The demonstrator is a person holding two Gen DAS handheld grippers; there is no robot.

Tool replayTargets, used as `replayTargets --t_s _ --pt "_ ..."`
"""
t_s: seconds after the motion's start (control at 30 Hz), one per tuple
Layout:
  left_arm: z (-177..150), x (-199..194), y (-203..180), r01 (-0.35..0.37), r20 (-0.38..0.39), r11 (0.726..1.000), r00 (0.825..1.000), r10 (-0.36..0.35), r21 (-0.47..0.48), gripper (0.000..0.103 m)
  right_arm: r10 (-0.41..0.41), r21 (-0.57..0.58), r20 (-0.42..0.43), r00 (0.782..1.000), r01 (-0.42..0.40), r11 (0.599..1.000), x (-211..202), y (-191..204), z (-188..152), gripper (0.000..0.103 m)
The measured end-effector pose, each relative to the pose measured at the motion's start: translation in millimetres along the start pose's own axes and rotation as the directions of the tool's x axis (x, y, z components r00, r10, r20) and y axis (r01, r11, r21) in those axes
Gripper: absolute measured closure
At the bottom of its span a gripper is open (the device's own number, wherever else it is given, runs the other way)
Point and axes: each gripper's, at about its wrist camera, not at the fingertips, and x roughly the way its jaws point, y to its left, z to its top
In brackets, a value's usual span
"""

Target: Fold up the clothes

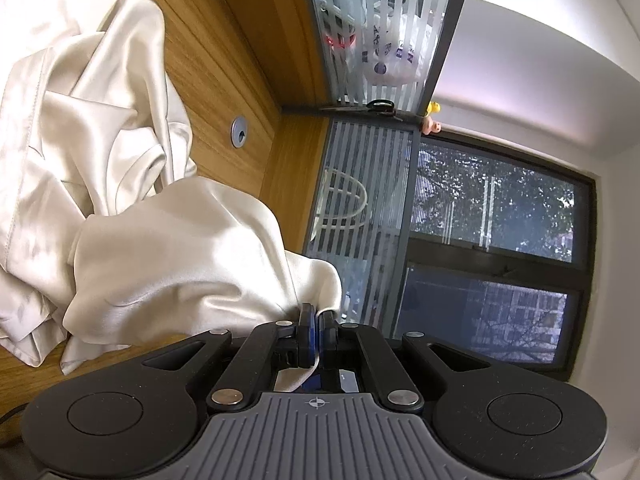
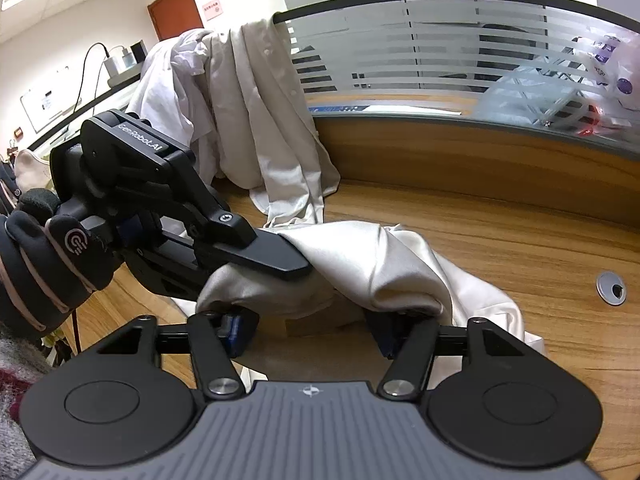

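Note:
A cream satin garment (image 1: 132,208) lies crumpled on the wooden desk (image 1: 224,40). My left gripper (image 1: 317,320) is shut on one edge of it, and a strip of cloth runs back between the pads. In the right wrist view a gloved hand (image 2: 44,256) holds that left gripper (image 2: 298,271), which pinches the garment (image 2: 372,264) from the left. My right gripper (image 2: 314,330) sits low under the raised fold with its fingers wide apart. The cloth drapes over both fingertips, and bare desk shows in the gap between them.
Several pale shirts (image 2: 256,120) hang over the striped glass partition (image 2: 440,52) at the back of the desk (image 2: 500,232). A grey cable grommet (image 2: 611,288) sits in the desktop to the right. A dark window (image 1: 492,216) lies beyond the desk corner.

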Motion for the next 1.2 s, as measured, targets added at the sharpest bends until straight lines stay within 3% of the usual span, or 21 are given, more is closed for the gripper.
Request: replayTargets --t_s 0.03,0.07,0.13,0.3,0.4,0.7,0.77,0.83,0.93,1.07,1.2 --pt "0 -1 -1 -0.001 0.006 1.000 1.000 0.001 0.004 0.100 0.000 0.002 -0.003 1.000 0.000 1.000 0 0 0 0.063" --pt "1 -3 -1 0.000 0.015 1.000 1.000 0.000 0.006 0.100 -0.001 0.005 -0.010 1.000 0.001 1.000 0 -1 -1 0.070" --pt "4 -9 -1 0.007 0.036 1.000 0.999 -0.007 0.003 0.100 -0.012 0.015 -0.017 1.000 0.012 1.000 -1 -2 -1 0.103" --pt "11 -29 3 -0.041 0.101 0.999 0.994 0.039 0.025 0.101 -0.010 0.056 -0.016 1.000 0.011 0.998 -10 -8 0 0.103" --pt "13 -36 7 -0.036 0.123 0.999 0.992 0.034 0.007 0.101 -0.014 0.055 -0.017 1.000 0.015 0.998 -17 -8 3 0.103" --pt "11 -30 3 -0.016 0.111 1.000 0.994 0.014 0.016 0.101 -0.012 0.087 -0.073 0.997 0.018 0.996 -8 -5 6 0.099" --pt "10 -29 3 -0.020 0.106 1.000 0.994 0.018 0.020 0.101 0.007 0.139 -0.063 0.998 0.002 0.990 -6 -9 7 0.097" --pt "10 -29 3 -0.025 0.102 0.999 0.995 0.022 0.026 0.101 0.034 0.209 -0.052 0.998 -0.022 0.978 -5 -13 9 0.079" --pt "9 -28 4 -0.027 0.100 0.999 0.995 0.024 0.032 0.101 0.077 0.357 -0.029 0.997 -0.061 0.932 -4 -25 8 0.071" --pt "9 -28 4 -0.028 0.103 0.999 0.994 0.024 0.038 0.101 0.153 0.568 0.019 0.988 -0.137 0.811 2 -42 -3 0.071" --pt "7 -24 2 -0.024 0.093 0.999 0.995 0.020 0.046 0.101 0.173 0.699 0.022 0.985 -0.139 0.701 15 -50 -14 0.070"
